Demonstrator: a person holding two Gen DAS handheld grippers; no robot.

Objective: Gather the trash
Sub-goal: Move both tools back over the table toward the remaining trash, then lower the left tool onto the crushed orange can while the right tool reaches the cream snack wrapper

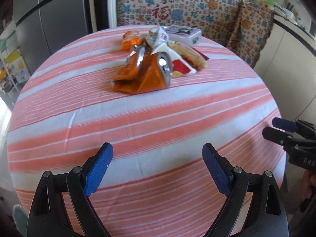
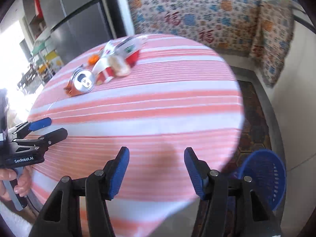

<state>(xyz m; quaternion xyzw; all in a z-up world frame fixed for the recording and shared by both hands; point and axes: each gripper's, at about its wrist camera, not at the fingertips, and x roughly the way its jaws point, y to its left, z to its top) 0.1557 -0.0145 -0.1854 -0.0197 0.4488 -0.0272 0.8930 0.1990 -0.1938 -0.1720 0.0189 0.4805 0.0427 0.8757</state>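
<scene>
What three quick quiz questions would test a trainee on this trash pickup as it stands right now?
1. True or false: the left gripper already holds the crushed orange can.
2. Multiple choice: the blue mesh basket is A) on the striped tablecloth, B) on the floor beside the table, C) in the right gripper.
3. Fill in: the bread roll lies on a red and white ____.

Key: 1 false, both grippers are open and short of the pile. 2 B. 3 wrapper.
</scene>
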